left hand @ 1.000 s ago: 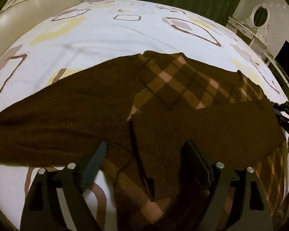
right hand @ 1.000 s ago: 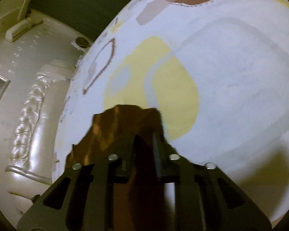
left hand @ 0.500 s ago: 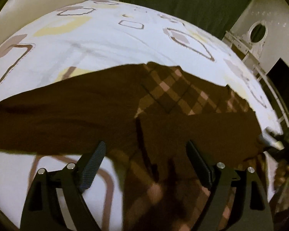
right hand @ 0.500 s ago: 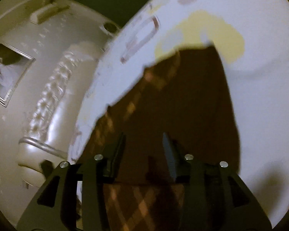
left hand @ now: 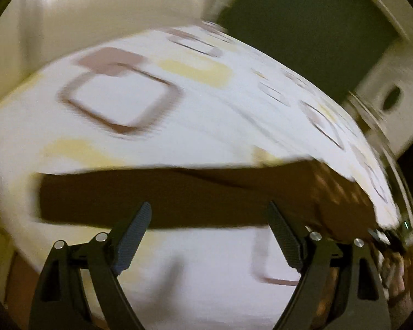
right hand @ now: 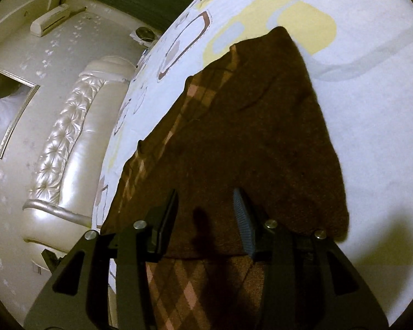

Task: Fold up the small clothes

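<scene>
A brown sweater (right hand: 234,143) with a pink-and-tan argyle pattern lies spread on the bed (right hand: 371,110), whose white sheet carries yellow blocks and brown-outlined squares. In the right wrist view a plain brown sleeve is laid across the argyle body, its edge crossing just ahead of the right hand-held gripper (right hand: 206,214), which hangs over the garment with its fingers parted and nothing between them. The left wrist view is smeared by motion blur: the left hand-held gripper (left hand: 210,236) is spread wide and grasps nothing, and beyond its fingertips a long dark brown sleeve (left hand: 151,195) stretches across the sheet toward the argyle part (left hand: 341,192) at the right. No container is in sight. Around the bed stand a tufted cream headboard (right hand: 66,148), a framed picture (right hand: 5,110) on the wall, a wall air conditioner (right hand: 53,19) and a dark green curtain (left hand: 303,27); at the far right of the left view a pale piece of furniture with an oval mirror (left hand: 391,99) is too blurred to read further.
</scene>
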Action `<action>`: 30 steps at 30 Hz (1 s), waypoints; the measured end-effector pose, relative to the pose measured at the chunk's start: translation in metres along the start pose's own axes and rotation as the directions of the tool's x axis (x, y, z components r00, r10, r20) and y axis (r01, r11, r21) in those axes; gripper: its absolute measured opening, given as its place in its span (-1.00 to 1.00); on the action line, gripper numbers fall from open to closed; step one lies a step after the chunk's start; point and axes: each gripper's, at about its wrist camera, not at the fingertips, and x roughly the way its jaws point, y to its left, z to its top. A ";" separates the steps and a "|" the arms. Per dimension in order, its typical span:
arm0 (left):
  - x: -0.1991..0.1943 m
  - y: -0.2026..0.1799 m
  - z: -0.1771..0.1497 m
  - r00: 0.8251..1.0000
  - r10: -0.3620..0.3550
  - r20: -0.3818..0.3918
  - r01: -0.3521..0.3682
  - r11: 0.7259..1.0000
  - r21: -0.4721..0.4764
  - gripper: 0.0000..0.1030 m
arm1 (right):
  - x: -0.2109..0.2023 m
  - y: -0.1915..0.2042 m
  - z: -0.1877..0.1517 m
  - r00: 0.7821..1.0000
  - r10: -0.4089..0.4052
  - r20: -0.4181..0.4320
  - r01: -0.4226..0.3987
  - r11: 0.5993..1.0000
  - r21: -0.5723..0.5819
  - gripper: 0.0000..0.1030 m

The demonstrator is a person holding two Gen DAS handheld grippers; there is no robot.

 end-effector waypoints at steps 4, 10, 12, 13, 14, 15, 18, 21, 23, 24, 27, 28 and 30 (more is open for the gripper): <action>-0.015 0.094 0.017 0.995 0.104 -0.011 -0.104 0.978 -0.178 0.64 | 0.001 0.003 -0.002 1.000 -0.012 0.012 0.012 1.000 -0.009 -0.12; 0.010 0.144 0.020 0.986 0.113 -0.118 -0.138 0.963 -0.232 0.64 | 0.004 0.010 -0.006 0.999 -0.045 0.029 0.046 0.998 -0.036 -0.04; 0.021 0.150 0.017 0.987 0.059 -0.148 -0.095 0.964 -0.247 0.64 | 0.004 0.009 -0.005 0.999 -0.043 0.030 0.043 0.999 -0.028 -0.04; 0.029 0.152 0.016 0.986 0.031 -0.166 -0.075 0.963 -0.261 0.64 | 0.004 0.009 -0.005 0.999 -0.041 0.029 0.041 0.999 -0.026 -0.04; 0.035 0.155 0.016 0.984 0.002 -0.179 -0.052 0.960 -0.274 0.64 | 0.004 0.008 -0.004 0.999 -0.039 0.028 0.039 0.999 -0.023 -0.04; 0.038 0.158 0.016 0.984 -0.011 -0.179 -0.041 0.959 -0.282 0.64 | 0.004 0.008 -0.004 0.999 -0.040 0.027 0.040 0.999 -0.023 -0.04; 0.042 0.163 0.018 0.985 -0.096 -0.141 0.046 0.945 -0.322 0.64 | 0.005 0.008 -0.004 0.999 -0.046 0.030 0.047 0.999 -0.025 -0.04; 0.042 0.177 0.013 0.973 -0.210 -0.093 0.155 0.899 -0.409 0.41 | 0.005 0.008 -0.004 0.998 -0.053 0.036 0.054 0.998 -0.024 -0.04; 0.045 0.176 0.011 0.963 -0.253 -0.095 0.188 0.880 -0.437 0.06 | 0.004 0.008 -0.005 0.998 -0.055 0.040 0.056 0.998 -0.024 -0.04; 0.049 0.174 0.009 0.954 -0.278 -0.111 0.204 0.875 -0.440 -0.08 | 0.004 0.007 -0.006 0.998 -0.056 0.042 0.057 0.998 -0.023 -0.04; 0.052 0.157 0.009 0.943 -0.295 -0.155 0.219 0.900 -0.377 -0.52 | 0.004 0.007 -0.007 0.997 -0.055 0.053 0.056 0.998 -0.017 -0.04; 0.053 0.152 0.011 0.941 -0.300 -0.159 0.227 0.903 -0.365 -0.68 | 0.004 0.007 -0.007 0.997 -0.056 0.056 0.057 0.998 -0.015 -0.04; 0.049 0.145 0.015 0.933 -0.328 -0.150 0.258 0.898 -0.357 -0.88 | 0.004 0.008 -0.008 0.996 -0.061 0.062 0.062 0.998 -0.014 -0.04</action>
